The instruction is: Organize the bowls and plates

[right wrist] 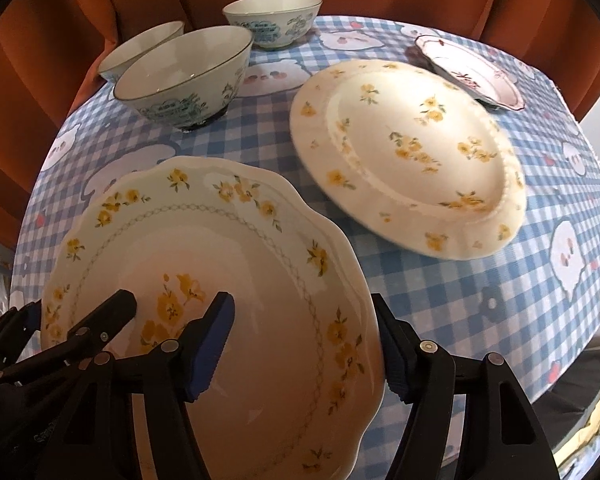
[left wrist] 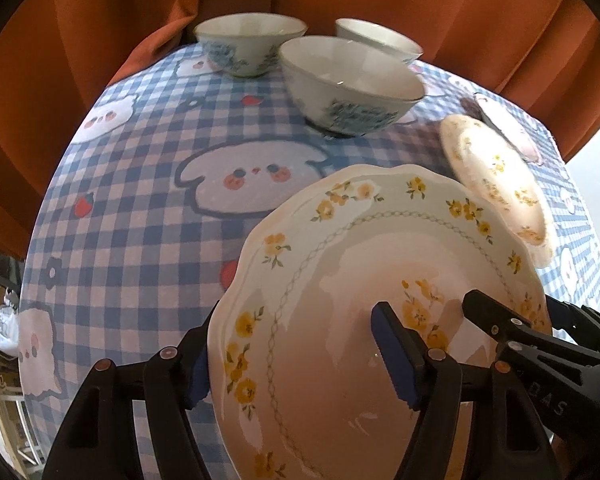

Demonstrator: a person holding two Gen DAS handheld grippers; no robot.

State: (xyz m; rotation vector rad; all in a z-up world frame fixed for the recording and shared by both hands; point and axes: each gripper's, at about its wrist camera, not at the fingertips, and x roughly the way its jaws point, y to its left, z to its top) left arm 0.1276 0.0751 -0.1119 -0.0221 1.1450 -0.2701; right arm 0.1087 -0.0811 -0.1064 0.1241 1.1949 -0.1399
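A scalloped plate with yellow flowers (left wrist: 340, 280) (right wrist: 228, 256) is held above the checked tablecloth by both grippers. My left gripper (left wrist: 296, 364) straddles its left rim, one finger on each face. My right gripper (right wrist: 304, 352) straddles its right rim the same way. A round yellow-flowered plate (right wrist: 408, 152) (left wrist: 496, 184) lies on the cloth to the right. A pink-patterned plate (right wrist: 468, 72) lies behind it. Three white bowls with blue print (right wrist: 188, 76) (right wrist: 276, 16) (right wrist: 140, 50) stand at the back.
The table has a blue checked cloth (left wrist: 140, 220) with cartoon figures. Orange curtains (left wrist: 80, 40) hang close behind the table. The table's right edge (right wrist: 596, 200) drops off beyond the plates.
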